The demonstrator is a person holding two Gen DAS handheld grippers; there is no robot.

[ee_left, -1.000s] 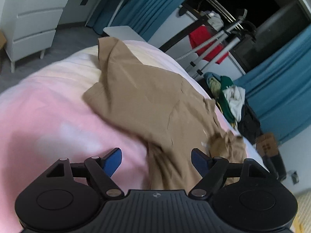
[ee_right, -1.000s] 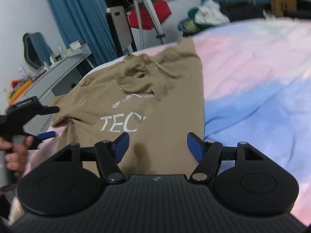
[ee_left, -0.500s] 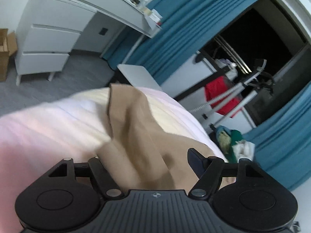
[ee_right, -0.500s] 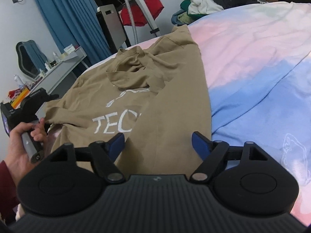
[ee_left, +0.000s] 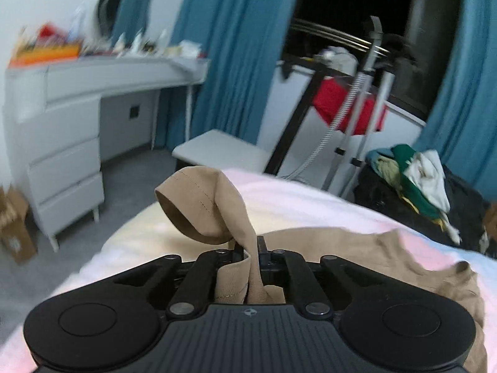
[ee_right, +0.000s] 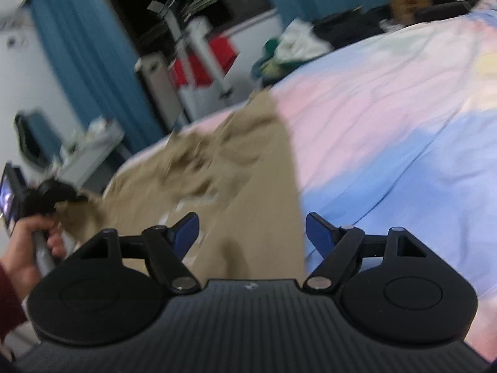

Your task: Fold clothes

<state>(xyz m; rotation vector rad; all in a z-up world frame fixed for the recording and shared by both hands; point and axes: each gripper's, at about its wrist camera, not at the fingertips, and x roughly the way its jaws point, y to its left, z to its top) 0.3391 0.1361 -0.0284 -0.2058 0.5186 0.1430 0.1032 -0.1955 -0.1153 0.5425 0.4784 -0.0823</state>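
Left tongs (ee_left: 250,250), wide apart before, now clench tan shirt (ee_left: 214,205) sleeve; right tongs (ee_right: 251,231) stay released

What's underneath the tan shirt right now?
The tan shirt lies on the pink-and-blue bedspread, visible all around it. The left tool pinches its sleeve clear of the bed. Anything beneath the shirt's body is covered.

Shirt (ee_right: 248,186) print blurred — desk clutter (ee_left: 93,43) unreadable.
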